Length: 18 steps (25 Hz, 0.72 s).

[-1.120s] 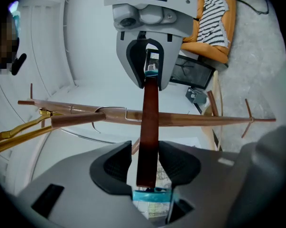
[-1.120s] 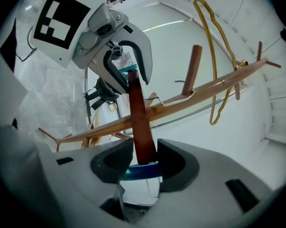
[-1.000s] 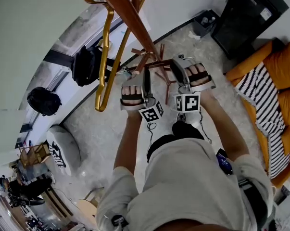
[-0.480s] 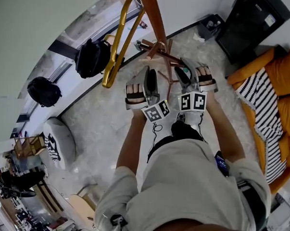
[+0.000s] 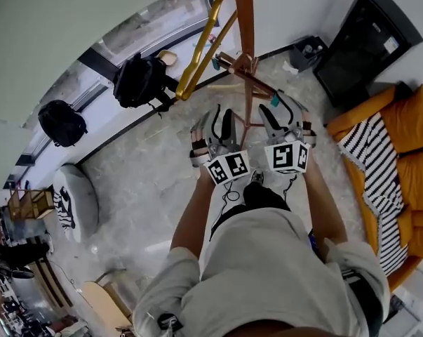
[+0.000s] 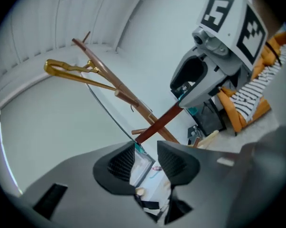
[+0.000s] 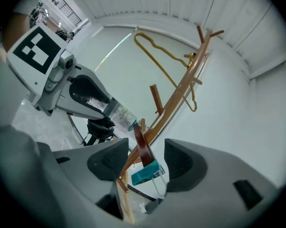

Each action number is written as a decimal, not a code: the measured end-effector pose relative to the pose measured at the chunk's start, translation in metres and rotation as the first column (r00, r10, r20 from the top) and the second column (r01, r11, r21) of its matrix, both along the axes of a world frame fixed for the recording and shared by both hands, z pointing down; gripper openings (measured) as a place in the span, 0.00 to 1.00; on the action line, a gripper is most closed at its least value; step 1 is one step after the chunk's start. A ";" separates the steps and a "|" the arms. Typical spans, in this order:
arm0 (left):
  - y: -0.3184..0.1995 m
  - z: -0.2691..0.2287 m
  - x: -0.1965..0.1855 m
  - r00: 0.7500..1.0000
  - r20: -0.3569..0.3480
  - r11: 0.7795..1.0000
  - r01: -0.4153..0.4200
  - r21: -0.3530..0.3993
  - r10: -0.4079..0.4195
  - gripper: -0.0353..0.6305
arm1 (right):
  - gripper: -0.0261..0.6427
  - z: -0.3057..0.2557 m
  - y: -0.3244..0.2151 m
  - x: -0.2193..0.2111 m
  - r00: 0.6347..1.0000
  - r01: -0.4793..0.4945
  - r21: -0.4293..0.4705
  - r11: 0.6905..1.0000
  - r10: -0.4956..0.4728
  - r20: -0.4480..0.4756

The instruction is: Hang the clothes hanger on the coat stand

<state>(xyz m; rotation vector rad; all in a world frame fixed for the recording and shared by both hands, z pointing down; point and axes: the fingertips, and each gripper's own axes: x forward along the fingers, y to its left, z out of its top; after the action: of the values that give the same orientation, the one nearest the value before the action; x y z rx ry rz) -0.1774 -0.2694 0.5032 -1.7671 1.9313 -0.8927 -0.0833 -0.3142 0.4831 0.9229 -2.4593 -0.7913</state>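
At the left a black bag point(image 5: 142, 81) lay on the floor by the wall, well apart from the work and no concern of mine. Next came the gold clothes hanger point(image 5: 183, 91), hooked over an upper arm of the coat stand point(image 5: 243, 20). Its body slanted down beside the pole and touched neither tool. Since nothing but the stand bore it, I judged the hanging done. My left tool point(image 5: 220, 118) sat below the hanger and was empty. Its jaws stood apart, though they had just been drawing a little closer, and nothing lay between the pads. The stand's pole rose between my two tools, which is why I held one on either side of it. My right tool point(image 5: 280, 111) was open wide, its jaws having just been spreading. A dark lower peg point(image 7: 142, 146) of the stand showed in the gap with neither pad pressing on it, so I read that as no grip. At the far right an orange sofa point(image 5: 414, 104) stood clear of everything.
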 end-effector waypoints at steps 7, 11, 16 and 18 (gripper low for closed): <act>0.047 -0.023 0.007 0.979 -0.206 0.997 0.028 0.078 -0.011 0.09 | 0.33 -0.034 0.035 0.018 0.982 -0.068 -0.001 0.998 0.067 0.175; 0.075 -0.030 0.019 0.943 -0.332 0.993 0.020 0.116 0.020 0.07 | 0.08 -0.033 0.068 0.019 0.957 -0.017 -0.130 0.991 0.054 0.285; 0.110 -0.024 0.024 0.882 -0.471 0.993 0.031 0.113 0.026 0.07 | 0.05 -0.027 0.109 0.017 0.939 0.059 -0.261 0.963 0.035 0.341; 0.124 -0.021 0.025 0.861 -0.509 0.994 0.045 0.102 0.013 0.07 | 0.05 -0.025 0.122 0.021 0.937 0.061 -0.287 0.956 0.044 0.346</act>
<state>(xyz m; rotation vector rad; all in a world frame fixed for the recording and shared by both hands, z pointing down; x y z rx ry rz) -0.1520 -0.1453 0.4826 -2.0707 2.2575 -0.3193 -0.0626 -0.1923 0.4582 1.0074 -2.7850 -0.2602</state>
